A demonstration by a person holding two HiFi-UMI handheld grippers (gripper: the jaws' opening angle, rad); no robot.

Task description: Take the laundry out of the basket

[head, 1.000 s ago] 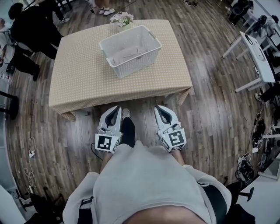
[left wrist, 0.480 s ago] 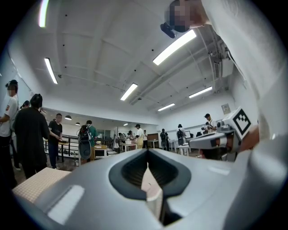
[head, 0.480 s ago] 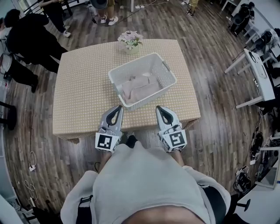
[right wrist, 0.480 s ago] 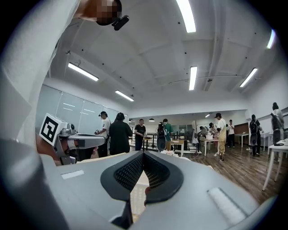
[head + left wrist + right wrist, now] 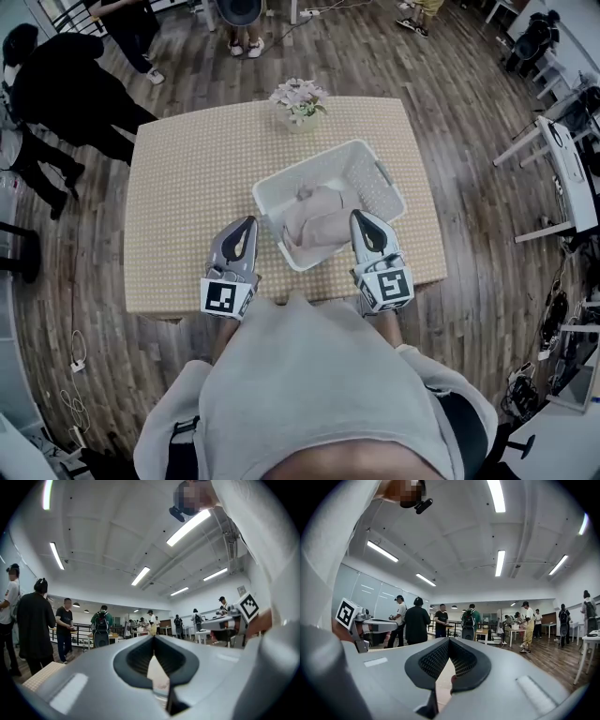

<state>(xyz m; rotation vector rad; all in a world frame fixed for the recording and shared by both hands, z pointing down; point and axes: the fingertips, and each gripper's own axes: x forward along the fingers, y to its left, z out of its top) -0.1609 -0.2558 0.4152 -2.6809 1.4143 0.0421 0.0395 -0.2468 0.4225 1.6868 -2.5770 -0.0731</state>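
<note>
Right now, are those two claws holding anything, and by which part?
Nothing is held. The left gripper and right gripper are both shut and empty; the laundry lies in the basket.

I hold my left tool and right tool level, side by side, jaws pressed together, empty.

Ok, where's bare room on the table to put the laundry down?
The wide bare cloth of the table left of the basket, out to the left edge, is free. Right of the basket only a narrow strip remains. The far edge behind it holds the flower pot.
</note>
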